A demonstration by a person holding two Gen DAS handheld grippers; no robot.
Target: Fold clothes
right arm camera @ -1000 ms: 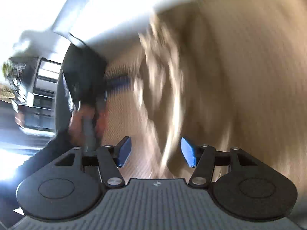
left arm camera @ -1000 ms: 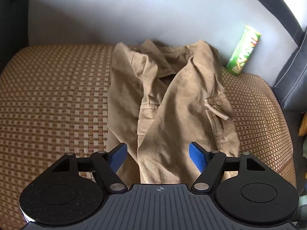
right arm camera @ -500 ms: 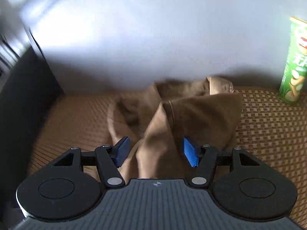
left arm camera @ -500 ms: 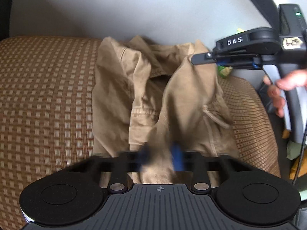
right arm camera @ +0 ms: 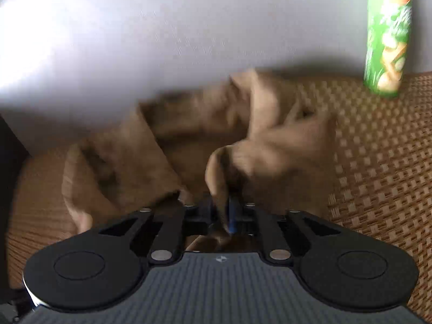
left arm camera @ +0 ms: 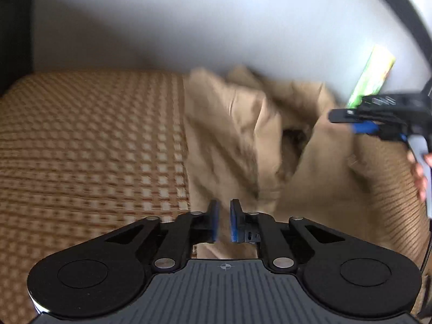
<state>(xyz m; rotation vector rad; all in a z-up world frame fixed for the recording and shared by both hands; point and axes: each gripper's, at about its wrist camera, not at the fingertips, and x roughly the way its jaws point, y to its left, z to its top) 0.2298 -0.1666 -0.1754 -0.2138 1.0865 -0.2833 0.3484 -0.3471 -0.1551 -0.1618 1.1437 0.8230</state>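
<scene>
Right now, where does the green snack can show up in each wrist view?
Left wrist view: the green snack can is blurred at the upper right, leaning against the pale backrest, just above the right claw.
Right wrist view: it stands at the top right, beyond the khaki garment.
Shared landmark: the khaki garment on the woven cushion.

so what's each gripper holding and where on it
Both hold the trousers: left gripper pinches the near leg end, right gripper a bunched fold at the far end.
</scene>
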